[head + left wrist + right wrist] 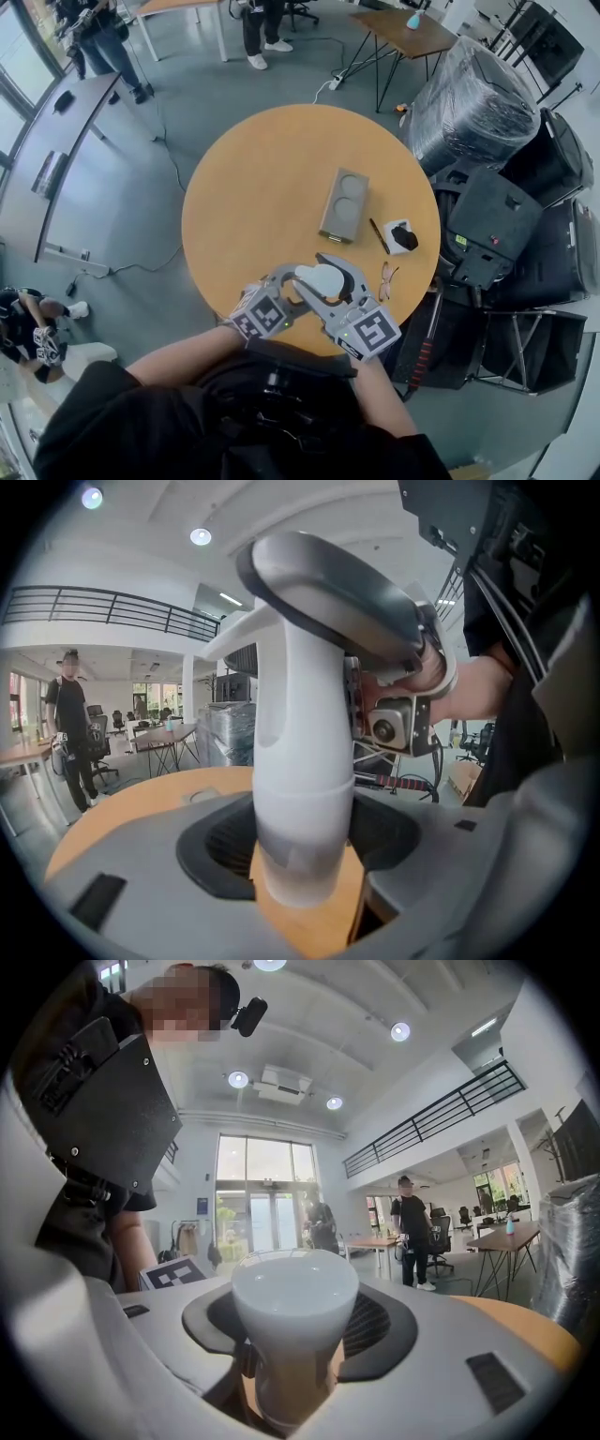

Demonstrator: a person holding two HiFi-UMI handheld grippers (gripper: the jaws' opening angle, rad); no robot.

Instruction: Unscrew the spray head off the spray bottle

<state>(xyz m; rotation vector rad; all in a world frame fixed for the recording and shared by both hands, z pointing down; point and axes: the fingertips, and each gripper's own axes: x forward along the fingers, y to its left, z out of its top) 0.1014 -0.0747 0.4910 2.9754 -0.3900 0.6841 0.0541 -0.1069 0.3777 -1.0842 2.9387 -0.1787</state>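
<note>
The small white plastic spray bottle [319, 278] is held upright between both tools, above the near edge of the round wooden surface [262, 178] and apparently clear of it. The left tool [300, 822] is clamped, jaws wide, on the bottle's lower part, at the translucent band [300, 864]. The right tool [295, 1321] is clamped, jaws wide, higher up, toward the white spray head [305, 686]. Expect a light, rigid item with smooth, slippery walls that may rotate within the pads under twisting load. The thin body may flex if squeezed hard. Anchor the body low down. Apply the turn at the head's stem, never at the nozzle.
</note>
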